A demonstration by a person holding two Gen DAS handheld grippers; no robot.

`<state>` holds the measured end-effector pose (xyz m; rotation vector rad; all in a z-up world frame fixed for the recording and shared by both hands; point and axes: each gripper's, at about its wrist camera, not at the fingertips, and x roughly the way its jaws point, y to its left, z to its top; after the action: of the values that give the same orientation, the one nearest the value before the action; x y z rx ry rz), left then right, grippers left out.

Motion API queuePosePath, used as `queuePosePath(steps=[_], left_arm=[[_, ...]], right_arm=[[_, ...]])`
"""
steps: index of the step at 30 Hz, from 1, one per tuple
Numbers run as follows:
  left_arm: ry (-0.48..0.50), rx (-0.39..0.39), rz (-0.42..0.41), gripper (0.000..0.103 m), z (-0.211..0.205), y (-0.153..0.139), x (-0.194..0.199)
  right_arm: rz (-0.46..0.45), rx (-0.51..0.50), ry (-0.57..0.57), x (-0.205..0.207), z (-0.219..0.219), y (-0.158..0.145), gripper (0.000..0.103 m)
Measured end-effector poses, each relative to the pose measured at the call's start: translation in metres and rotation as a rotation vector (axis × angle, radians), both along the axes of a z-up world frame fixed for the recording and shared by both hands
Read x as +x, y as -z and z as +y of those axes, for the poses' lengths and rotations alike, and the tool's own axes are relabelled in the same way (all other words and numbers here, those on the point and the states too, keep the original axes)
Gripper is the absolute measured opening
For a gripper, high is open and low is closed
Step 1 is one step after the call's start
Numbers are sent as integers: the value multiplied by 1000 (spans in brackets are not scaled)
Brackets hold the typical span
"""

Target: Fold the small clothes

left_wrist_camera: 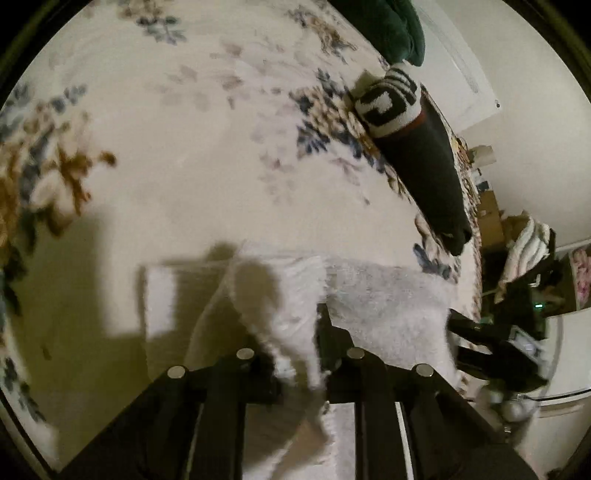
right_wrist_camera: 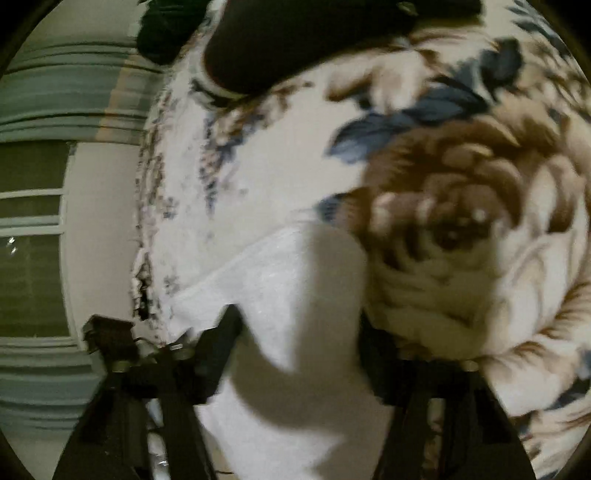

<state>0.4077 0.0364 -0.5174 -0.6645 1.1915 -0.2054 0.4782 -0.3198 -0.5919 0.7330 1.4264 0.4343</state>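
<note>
A small white fuzzy garment (left_wrist_camera: 384, 295) lies on a floral blanket (left_wrist_camera: 184, 147). My left gripper (left_wrist_camera: 299, 354) is shut on a fold of the white garment and lifts it, so the cloth drapes between the fingers. The right gripper (left_wrist_camera: 491, 354) shows in the left wrist view at the garment's right edge. In the right wrist view the white garment (right_wrist_camera: 280, 295) lies between the spread fingers of my right gripper (right_wrist_camera: 295, 332), which is open over it. The picture is blurred.
A dark folded garment (left_wrist_camera: 424, 166) with a black-and-white patterned sock end (left_wrist_camera: 388, 103) lies at the blanket's right edge. A dark green cloth (left_wrist_camera: 395, 26) lies beyond it. Cluttered boxes and cloths (left_wrist_camera: 517, 240) stand past the bed edge. A large brown rose print (right_wrist_camera: 461, 206) fills the blanket on the right.
</note>
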Motion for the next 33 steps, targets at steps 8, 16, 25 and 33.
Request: queuePosePath(steps=[8, 16, 25, 33], left_arm=[[-111, 29, 1, 13, 31, 2, -19], [-66, 144, 54, 12, 30, 26, 3], [-118, -48, 49, 28, 61, -2, -19], [-101, -245, 144, 77, 40, 35, -57]], right_arm=[[38, 66, 73, -5, -20, 10, 58], [-83, -210, 35, -1, -11, -11, 7], [-5, -125, -33, 4, -19, -10, 29], [94, 71, -140, -21, -14, 19, 101]])
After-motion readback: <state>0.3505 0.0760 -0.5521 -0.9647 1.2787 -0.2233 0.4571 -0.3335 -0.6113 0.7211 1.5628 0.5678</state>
